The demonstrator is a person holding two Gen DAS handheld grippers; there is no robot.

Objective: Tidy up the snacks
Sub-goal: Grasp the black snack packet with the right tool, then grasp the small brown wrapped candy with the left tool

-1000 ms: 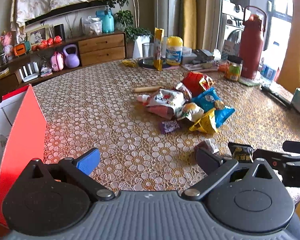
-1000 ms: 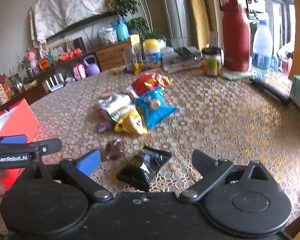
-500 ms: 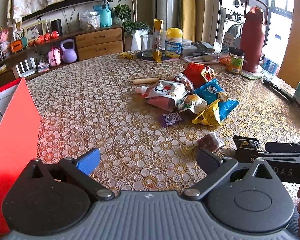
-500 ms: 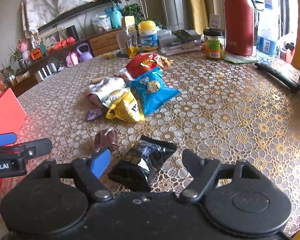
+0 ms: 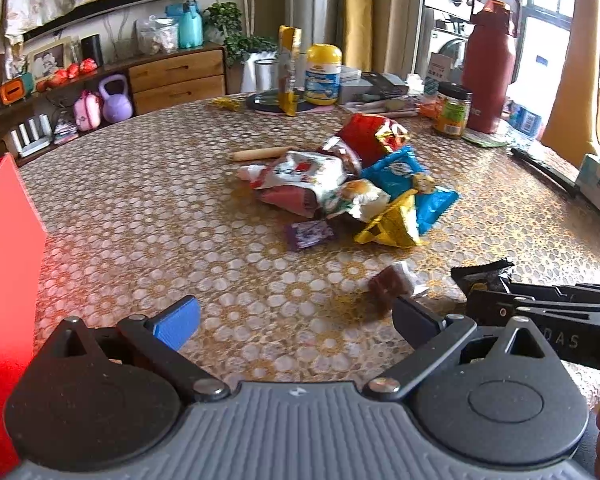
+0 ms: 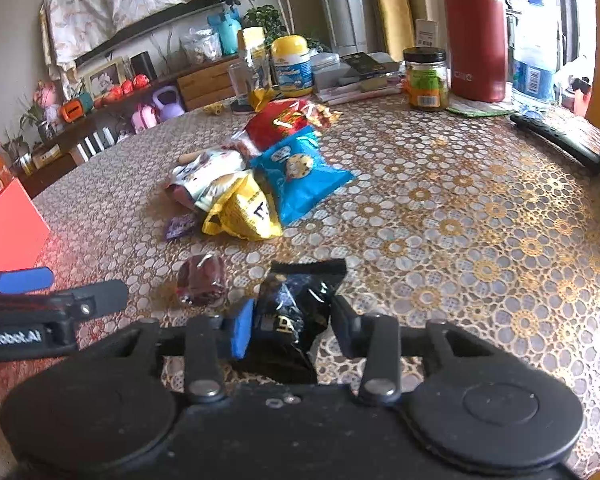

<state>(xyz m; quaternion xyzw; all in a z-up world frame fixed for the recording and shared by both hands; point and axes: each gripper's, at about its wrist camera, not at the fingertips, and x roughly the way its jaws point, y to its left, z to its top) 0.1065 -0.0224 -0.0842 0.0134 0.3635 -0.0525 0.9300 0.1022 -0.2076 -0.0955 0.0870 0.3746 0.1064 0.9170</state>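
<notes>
Right wrist view: we see a crinkled black snack packet [image 6: 296,304]; right gripper [image 6: 294,326] closing around it.

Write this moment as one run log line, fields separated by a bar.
right gripper: closing around black snack packet | left gripper: open, empty | snack pile: untouched on table

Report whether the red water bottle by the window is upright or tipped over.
Upright. The red water bottle stands on its base on the table, lid and carry handle on top.

You are seeing glossy crinkled foil on black snack packet [image 6: 296,304]; lace-patterned tablecloth [image 6: 460,240] shining smooth at 3 o'clock.
</notes>
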